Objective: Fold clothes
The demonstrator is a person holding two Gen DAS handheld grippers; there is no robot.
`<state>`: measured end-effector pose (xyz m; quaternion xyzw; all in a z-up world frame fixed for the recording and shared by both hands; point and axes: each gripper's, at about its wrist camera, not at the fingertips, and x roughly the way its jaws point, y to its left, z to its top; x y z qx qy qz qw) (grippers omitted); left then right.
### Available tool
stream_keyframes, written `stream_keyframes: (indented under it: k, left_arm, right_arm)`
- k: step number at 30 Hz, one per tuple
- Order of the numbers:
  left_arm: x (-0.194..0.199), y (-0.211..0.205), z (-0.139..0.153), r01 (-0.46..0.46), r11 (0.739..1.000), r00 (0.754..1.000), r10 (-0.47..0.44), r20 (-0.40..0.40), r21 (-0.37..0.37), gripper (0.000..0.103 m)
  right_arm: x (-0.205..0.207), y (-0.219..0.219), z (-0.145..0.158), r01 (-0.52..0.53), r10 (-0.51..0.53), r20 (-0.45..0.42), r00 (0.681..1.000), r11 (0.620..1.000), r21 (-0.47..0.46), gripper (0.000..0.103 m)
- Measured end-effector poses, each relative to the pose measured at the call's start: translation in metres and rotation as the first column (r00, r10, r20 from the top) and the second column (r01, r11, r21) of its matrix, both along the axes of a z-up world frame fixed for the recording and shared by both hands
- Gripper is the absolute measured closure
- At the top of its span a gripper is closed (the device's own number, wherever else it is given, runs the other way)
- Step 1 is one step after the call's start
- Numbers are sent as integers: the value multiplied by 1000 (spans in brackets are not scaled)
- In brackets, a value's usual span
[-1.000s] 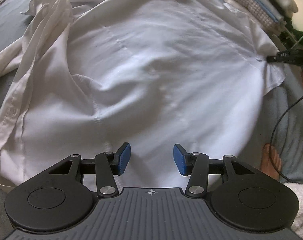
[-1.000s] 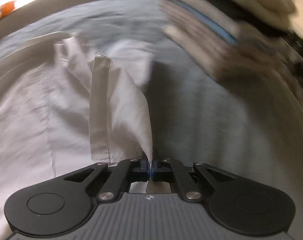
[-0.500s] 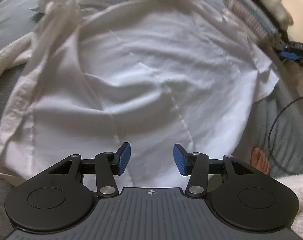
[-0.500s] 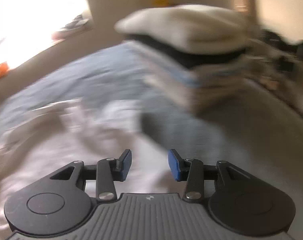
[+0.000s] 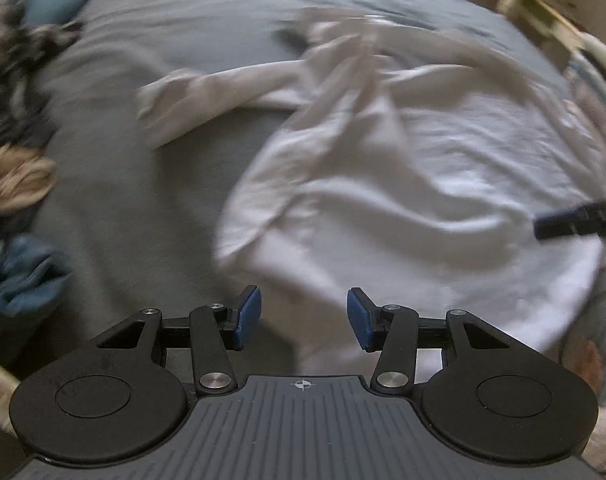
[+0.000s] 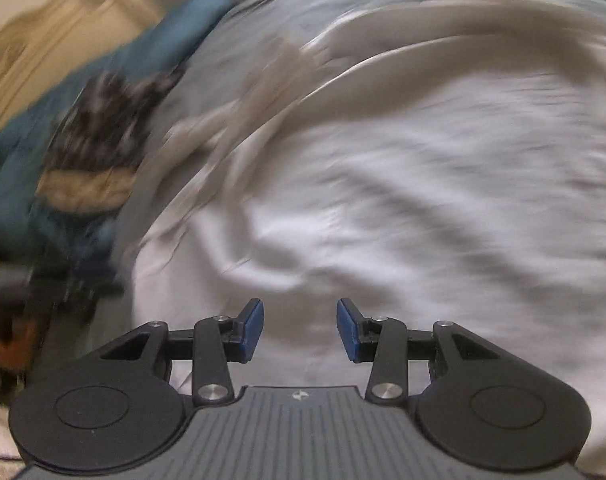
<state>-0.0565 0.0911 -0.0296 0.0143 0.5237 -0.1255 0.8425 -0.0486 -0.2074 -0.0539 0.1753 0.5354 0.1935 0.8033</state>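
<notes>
Shirt (image 5: 403, 184), white, lies spread and rumpled on the grey bed (image 5: 151, 184), one sleeve trailing left. We see both tools hanging over it: left tool (image 5: 302, 318) jaws apart, empty; right tool (image 6: 299, 330) jaws apart, empty. Both views blurred.

both views are dimly and softly lit, without glare. strong motion blur is seen over the white shirt (image 5: 423, 184) and grey bedsheet (image 5: 151, 184), most heavily in the right wrist view. only the left gripper (image 5: 303, 318) and right gripper (image 6: 299, 330) are rendered sharp. fisheye curvature is seen towards the edges, and the corners are darkened.
</notes>
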Motion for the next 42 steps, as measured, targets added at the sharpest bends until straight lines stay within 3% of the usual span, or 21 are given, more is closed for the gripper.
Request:
stream_keyframes:
  k: [6,10,12,14,17,19,21,23,25,28,30,32,33,37,38,40,41,42]
  left_arm:
    - [11,32,-20,-133,989,991,134,2,-66,55]
    - [20,43,-26,-173,968,984,178,9,-180,55]
    - [28,44,-28,-181,960,982,190,21,-214,55]
    - [36,40,-32,-170,965,983,181,40,-200,56]
    - [47,26,-40,-131,986,989,137,56,-101,59]
    - [49,21,-45,-124,990,990,128,64,-65,77]
    - [49,28,-46,-158,983,984,165,66,-98,97]
    - [47,40,-45,-200,966,976,212,56,-163,98]
    - [43,50,-43,-221,951,972,234,35,-218,99]
    - [36,53,-43,-219,945,973,229,12,-243,99]
    - [32,53,-45,-226,936,973,232,-10,-271,99]
    - [29,52,-47,-237,924,970,241,-24,-301,99]
    - [27,52,-49,-243,917,969,246,-31,-317,99]
    - [24,46,-55,-238,914,969,244,-25,-327,99]
    - [25,45,-56,-235,914,970,241,-23,-330,99]
    - [26,44,-58,-228,914,972,236,-18,-335,98]
    - [26,44,-58,-225,914,972,235,-11,-337,98]
    - [26,44,-58,-223,913,972,236,-3,-342,97]
  right_arm:
    - [4,61,-16,-213,215,-70,974,976,38,59]
    - [3,85,-11,-306,306,-36,951,952,10,60]
    - [13,80,-6,-276,276,-16,961,961,-16,60]
    - [30,67,-1,-204,204,-3,979,979,-22,60]
    - [60,41,7,-68,68,12,998,998,2,59]
    - [75,29,15,-4,4,28,1000,1000,18,59]
    - [86,23,18,38,-39,37,999,999,24,60]
    - [97,19,19,70,-71,44,997,997,27,59]
    - [109,27,19,59,-60,65,996,998,21,59]
    - [127,71,35,-89,98,164,982,994,-63,59]
    - [139,108,46,-216,249,228,941,963,-161,55]
    - [149,158,49,-349,428,277,860,890,-292,34]
    - [152,182,46,-390,503,294,813,845,-367,20]
    - [168,260,21,-451,732,284,619,628,-635,10]
    - [176,272,13,-451,755,262,602,592,-668,10]
    - [203,281,-3,-466,731,195,654,593,-657,11]
    - [216,286,-11,-473,717,160,678,593,-651,22]
    - [228,288,-17,-474,697,132,705,602,-643,57]
